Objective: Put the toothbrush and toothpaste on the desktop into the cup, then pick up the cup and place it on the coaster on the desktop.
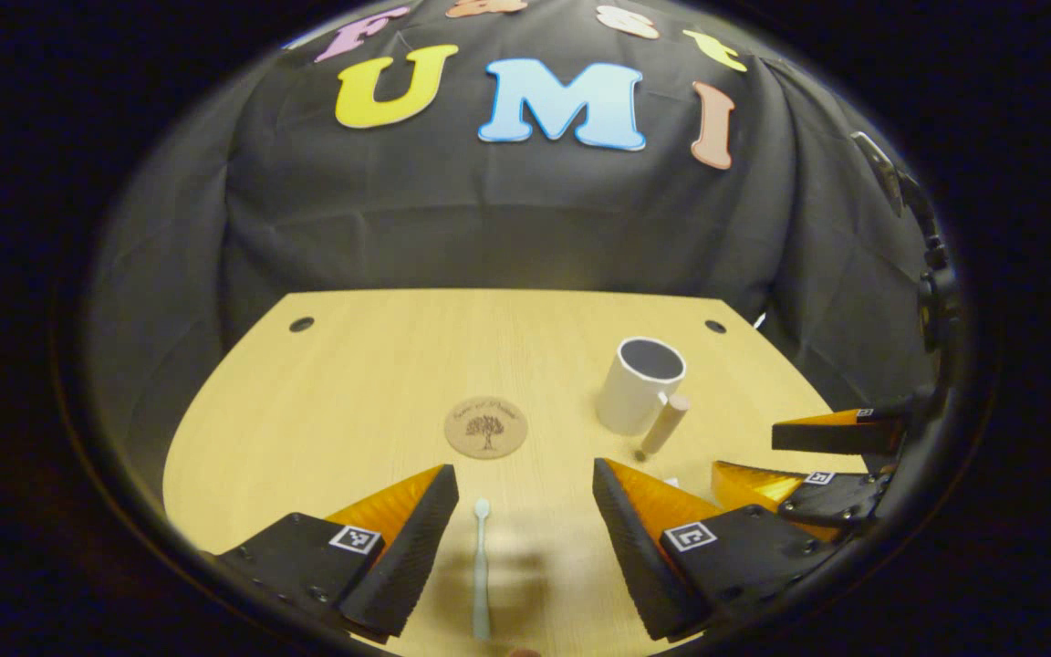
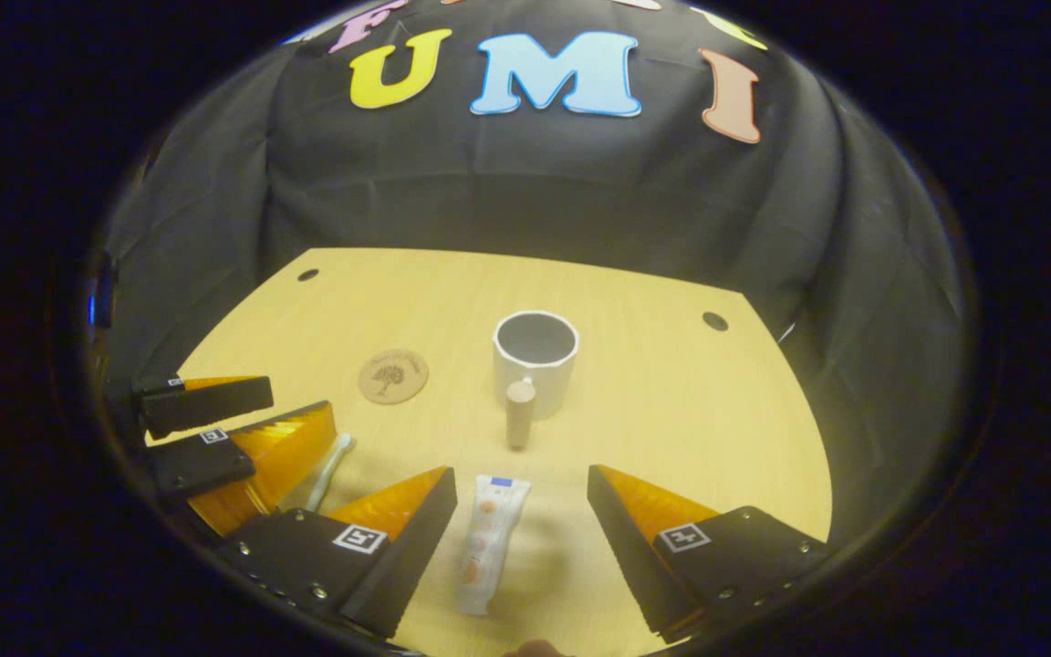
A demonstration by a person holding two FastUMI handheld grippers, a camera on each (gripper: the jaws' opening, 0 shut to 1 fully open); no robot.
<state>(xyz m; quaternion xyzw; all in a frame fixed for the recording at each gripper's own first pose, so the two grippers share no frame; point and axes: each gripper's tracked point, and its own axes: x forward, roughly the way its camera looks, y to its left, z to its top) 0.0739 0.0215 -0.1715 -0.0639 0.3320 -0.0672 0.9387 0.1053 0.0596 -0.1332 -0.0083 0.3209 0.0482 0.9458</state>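
A pale toothbrush (image 1: 481, 566) lies flat on the desktop between the fingers of my left gripper (image 1: 521, 484), which is open and not touching it. A white toothpaste tube (image 2: 489, 543) lies between the spread fingers of my right gripper (image 2: 518, 479), also open and apart from the tube. The white cup (image 1: 639, 383) stands upright and looks empty, its wooden handle (image 2: 520, 412) pointing toward me. The round cork coaster (image 1: 485, 427) lies to the cup's left. The right gripper view shows the cup (image 2: 535, 360), the coaster (image 2: 393, 376), the toothbrush (image 2: 329, 470) and the left gripper (image 2: 302, 401).
The light wooden desktop (image 1: 325, 383) has a cable hole near each far corner, and the black cloth wall hangs behind it. In the left gripper view the right gripper (image 1: 749, 453) is at the right, near the cup.
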